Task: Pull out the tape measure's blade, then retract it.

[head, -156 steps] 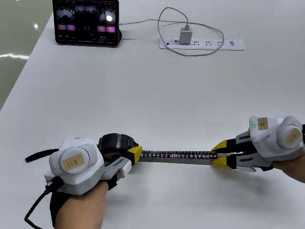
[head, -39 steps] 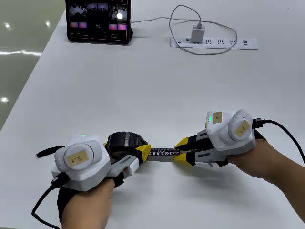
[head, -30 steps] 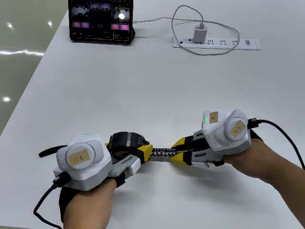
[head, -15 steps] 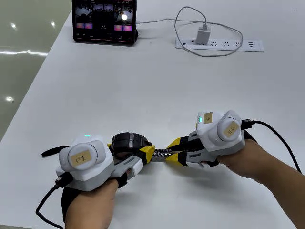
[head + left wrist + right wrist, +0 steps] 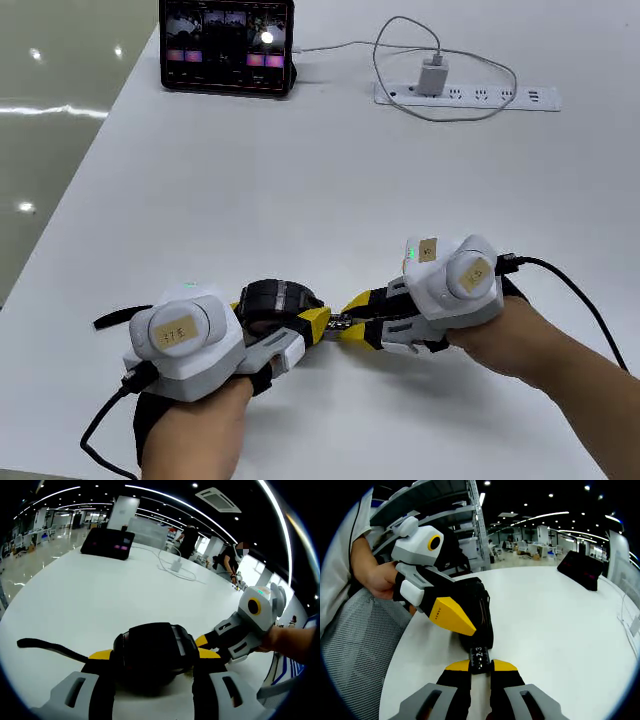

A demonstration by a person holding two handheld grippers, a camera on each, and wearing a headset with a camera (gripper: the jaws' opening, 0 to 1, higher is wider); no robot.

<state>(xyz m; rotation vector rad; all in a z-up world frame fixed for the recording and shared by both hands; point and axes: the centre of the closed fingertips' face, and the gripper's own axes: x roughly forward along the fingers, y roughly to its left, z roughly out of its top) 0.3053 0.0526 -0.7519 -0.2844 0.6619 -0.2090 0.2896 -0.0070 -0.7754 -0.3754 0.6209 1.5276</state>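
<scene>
left gripper (image 5: 155, 656): jaws clamp the black round tape measure case (image 5: 275, 300), steadying it on the white table (image 5: 300, 170)
right gripper (image 5: 481, 667): jaws pinch the numbered blade (image 5: 479, 655) beside the case, probably braking its retraction

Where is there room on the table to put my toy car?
The wide bare middle, between the tablet and power strip at the back and the tape measure in front. Crowded there: the left gripper and right gripper both hold it.
</scene>
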